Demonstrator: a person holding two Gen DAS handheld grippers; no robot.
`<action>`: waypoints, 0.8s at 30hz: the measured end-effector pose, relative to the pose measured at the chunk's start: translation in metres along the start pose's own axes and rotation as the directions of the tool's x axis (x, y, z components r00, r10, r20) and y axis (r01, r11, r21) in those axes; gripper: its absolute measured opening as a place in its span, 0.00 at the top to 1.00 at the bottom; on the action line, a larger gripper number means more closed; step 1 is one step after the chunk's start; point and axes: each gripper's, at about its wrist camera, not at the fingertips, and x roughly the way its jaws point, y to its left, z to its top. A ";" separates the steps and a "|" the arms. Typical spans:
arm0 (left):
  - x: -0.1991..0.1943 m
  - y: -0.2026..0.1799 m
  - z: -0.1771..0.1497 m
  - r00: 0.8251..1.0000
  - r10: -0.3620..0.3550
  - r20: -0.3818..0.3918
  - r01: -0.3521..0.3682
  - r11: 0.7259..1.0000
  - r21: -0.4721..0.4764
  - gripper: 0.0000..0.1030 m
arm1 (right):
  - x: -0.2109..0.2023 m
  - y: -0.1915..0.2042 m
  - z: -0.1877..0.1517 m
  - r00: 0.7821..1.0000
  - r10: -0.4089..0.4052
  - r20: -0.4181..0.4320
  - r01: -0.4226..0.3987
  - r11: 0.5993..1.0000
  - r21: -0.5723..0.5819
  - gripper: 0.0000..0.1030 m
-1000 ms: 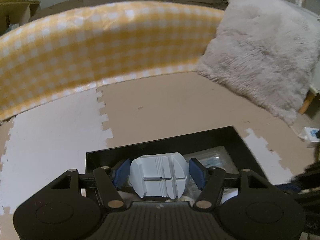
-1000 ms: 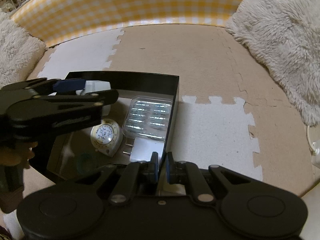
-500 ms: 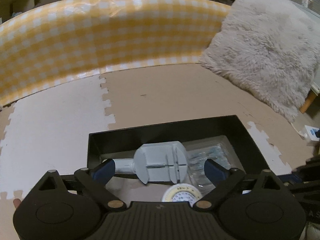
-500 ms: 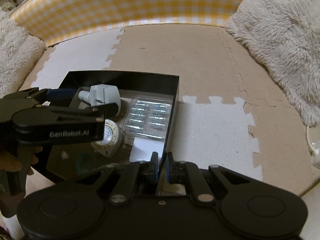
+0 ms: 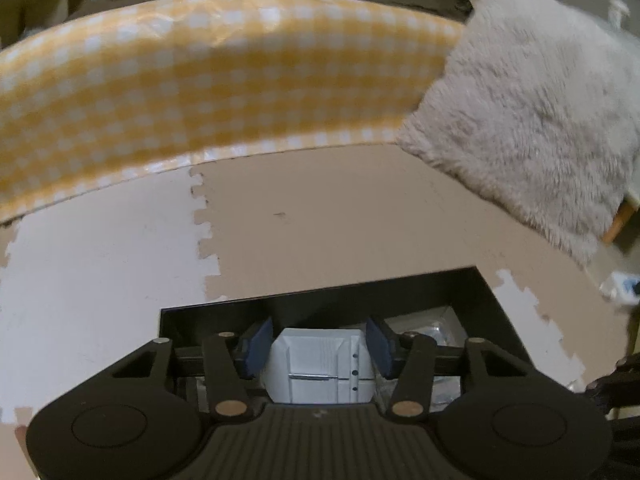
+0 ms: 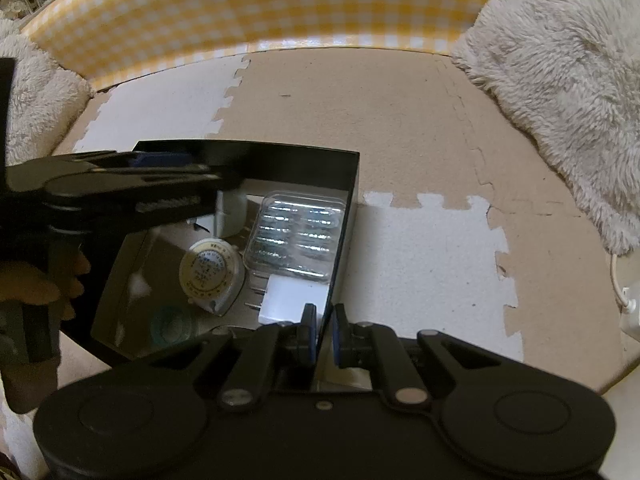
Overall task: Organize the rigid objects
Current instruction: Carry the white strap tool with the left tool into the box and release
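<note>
A black box [image 6: 280, 152] lies on the foam mat. Inside it are a round tape measure [image 6: 210, 270], a clear blister case [image 6: 298, 232], a white plug adapter [image 6: 288, 300] and a white ribbed tool [image 5: 320, 364]. My left gripper [image 5: 318, 344] hangs low over the box's far left part. Its jaws are closing, and the blue pads touch both sides of the white tool. In the right wrist view the left gripper [image 6: 160, 158] hides most of that tool [image 6: 230, 216]. My right gripper [image 6: 322, 332] is shut on the box's near right wall.
A yellow checked barrier [image 5: 224, 80] bounds the mat at the back. Fluffy cushions [image 6: 568, 92] lie at the right and far left. A person's hand [image 6: 36, 280] holds the left gripper. A white cable [image 6: 624, 300] lies at the right edge. Bare mat [image 6: 420, 256] lies to the right of the box.
The left gripper first held the white tool above the box, then spread wide and left it lying inside. Now it sits lower with its jaws narrowed round the tool. The right gripper has not moved.
</note>
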 end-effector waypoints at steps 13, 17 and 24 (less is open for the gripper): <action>0.004 0.001 -0.006 0.997 0.009 -0.081 -0.009 1.000 0.005 0.19 | 0.001 0.002 0.001 1.000 -0.004 -0.001 0.004 1.000 -0.002 0.92; -0.014 0.006 -0.006 0.997 -0.019 -0.070 0.017 0.999 -0.028 0.10 | 0.000 0.003 0.000 1.000 -0.009 -0.002 0.009 1.000 -0.006 0.92; -0.051 -0.001 -0.004 0.997 -0.063 -0.050 0.063 0.998 -0.007 0.00 | 0.001 0.004 0.000 1.000 -0.011 -0.002 0.011 1.000 -0.007 0.92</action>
